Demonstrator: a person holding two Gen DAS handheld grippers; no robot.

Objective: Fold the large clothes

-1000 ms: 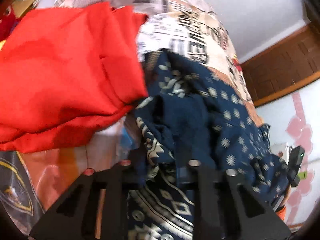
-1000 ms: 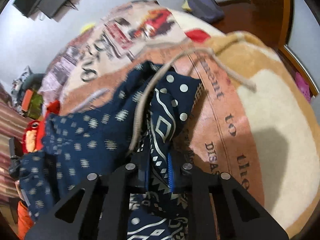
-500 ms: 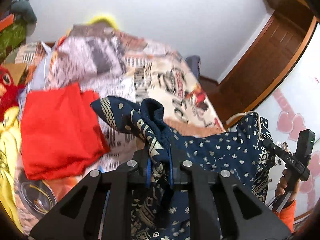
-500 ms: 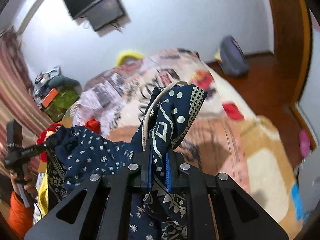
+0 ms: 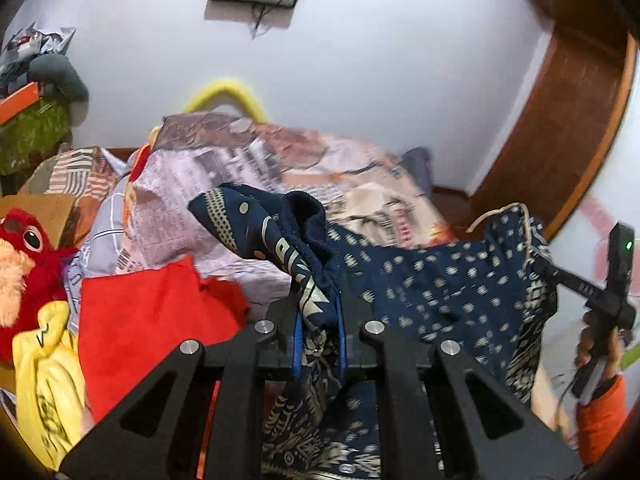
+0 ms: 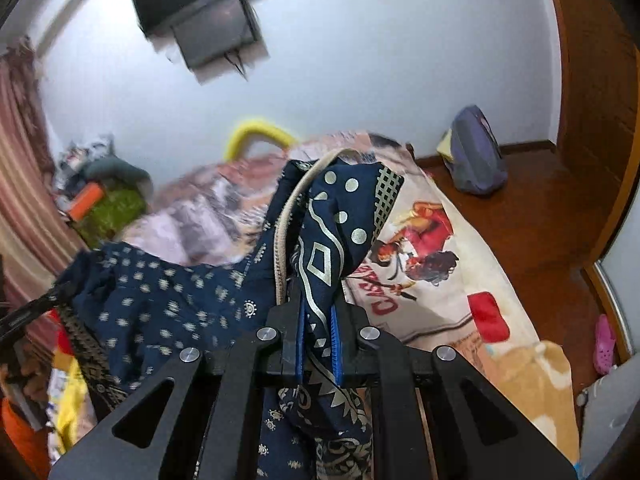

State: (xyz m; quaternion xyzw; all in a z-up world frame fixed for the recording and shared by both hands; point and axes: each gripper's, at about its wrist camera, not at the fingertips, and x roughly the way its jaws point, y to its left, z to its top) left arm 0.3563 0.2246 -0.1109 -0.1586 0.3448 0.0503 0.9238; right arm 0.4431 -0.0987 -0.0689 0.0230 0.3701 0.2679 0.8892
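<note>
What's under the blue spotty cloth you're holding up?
Under the blue spotty cloth, held by both tongs, lies the printed bedspread. The cloth hides the part right below.

Garment (image 5: 440,280) navy, cream motifs – cloth (image 5: 140,320) red.

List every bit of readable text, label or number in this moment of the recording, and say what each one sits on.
"CASABL", red letters, partly cut off: on the printed blanket beside the horseman picture.
Newspaper-style print on the same blanket: too blurred to read.
Black scribble on the yellow garment: not legible.
Pale marking on the right gripper body: too small to read.
The navy patterned garment, clamped by both grippers, bears patterns only, no text.
</note>
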